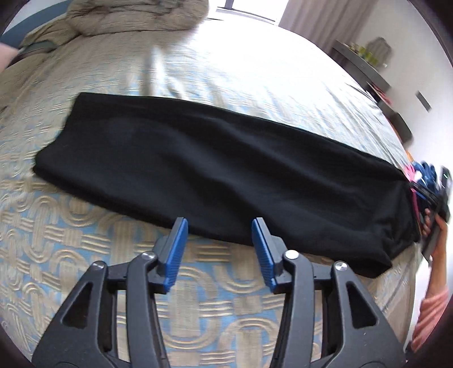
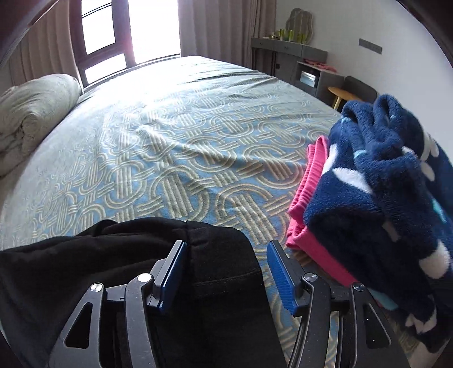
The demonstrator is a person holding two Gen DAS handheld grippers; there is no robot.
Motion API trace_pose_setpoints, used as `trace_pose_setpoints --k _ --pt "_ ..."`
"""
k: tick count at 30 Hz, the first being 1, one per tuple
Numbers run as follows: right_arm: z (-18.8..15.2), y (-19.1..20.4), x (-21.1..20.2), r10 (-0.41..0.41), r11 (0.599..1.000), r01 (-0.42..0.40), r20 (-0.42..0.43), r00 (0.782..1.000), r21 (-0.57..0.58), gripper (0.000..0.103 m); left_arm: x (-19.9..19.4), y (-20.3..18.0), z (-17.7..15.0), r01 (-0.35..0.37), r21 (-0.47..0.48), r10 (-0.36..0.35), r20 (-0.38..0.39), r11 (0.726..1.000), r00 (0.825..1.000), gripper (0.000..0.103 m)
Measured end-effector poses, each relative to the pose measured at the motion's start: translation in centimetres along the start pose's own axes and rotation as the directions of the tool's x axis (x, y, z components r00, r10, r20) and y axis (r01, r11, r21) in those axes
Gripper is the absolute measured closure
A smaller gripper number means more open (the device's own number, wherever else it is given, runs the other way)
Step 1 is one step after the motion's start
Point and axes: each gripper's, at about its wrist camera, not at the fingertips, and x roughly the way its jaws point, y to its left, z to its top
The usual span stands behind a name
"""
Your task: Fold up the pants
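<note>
Black pants (image 1: pixel 215 167) lie flat on the bed as one long strip running from upper left to lower right. My left gripper (image 1: pixel 219 223) is open and empty, its blue pads (image 1: pixel 178 249) just in front of the strip's near long edge. My right gripper (image 2: pixel 225 246) is open over one end of the pants (image 2: pixel 220 254); black cloth lies between and under its pads, not pinched. The right gripper also shows at the far right of the left wrist view (image 1: pixel 433 198), at that end of the pants.
The bed has a blue and beige patterned cover (image 2: pixel 175 158). A pile of navy fleece (image 2: pixel 390 184) on pink clothing (image 2: pixel 308 186) sits right of the pants' end. A rolled beige duvet (image 1: pixel 133 17) lies at the bed's far side. A dark desk (image 2: pixel 291 53) stands by the wall.
</note>
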Motion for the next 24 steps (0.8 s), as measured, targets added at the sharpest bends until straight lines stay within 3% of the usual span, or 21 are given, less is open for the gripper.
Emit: trace_pose_setpoints --k 4,9,17,22,24 --pt "-0.1 0.5 -4.0 -0.008 1.000 0.008 0.066 0.998 0.004 0.038 -0.5 5.4 0.4 -0.059 -0.139 0.064 0.028 0.988 0.998 0.053" --pt "-0.3 4.5 -7.2 0.138 0.990 -0.136 0.060 0.989 -0.037 0.037 -0.3 12.3 0.1 -0.075 -0.352 0.088 0.019 0.933 0.996 0.053" --pt "-3.8 17.9 -10.4 0.311 0.902 -0.298 -0.011 0.950 -0.313 0.037 2.9 18.8 1.2 0.028 -0.533 -0.012 0.033 0.846 0.999 0.052" --pt "-6.5 21.9 -11.3 0.376 0.866 -0.379 -0.074 0.924 -0.326 0.037 4.0 21.1 1.7 0.131 -0.644 -0.079 0.108 0.753 0.991 0.050" --pt "-7.7 22.5 -11.1 0.393 0.863 -0.408 -0.112 0.913 -0.297 0.037 3.9 22.2 2.2 0.143 -0.657 -0.077 0.128 0.740 0.989 0.083"
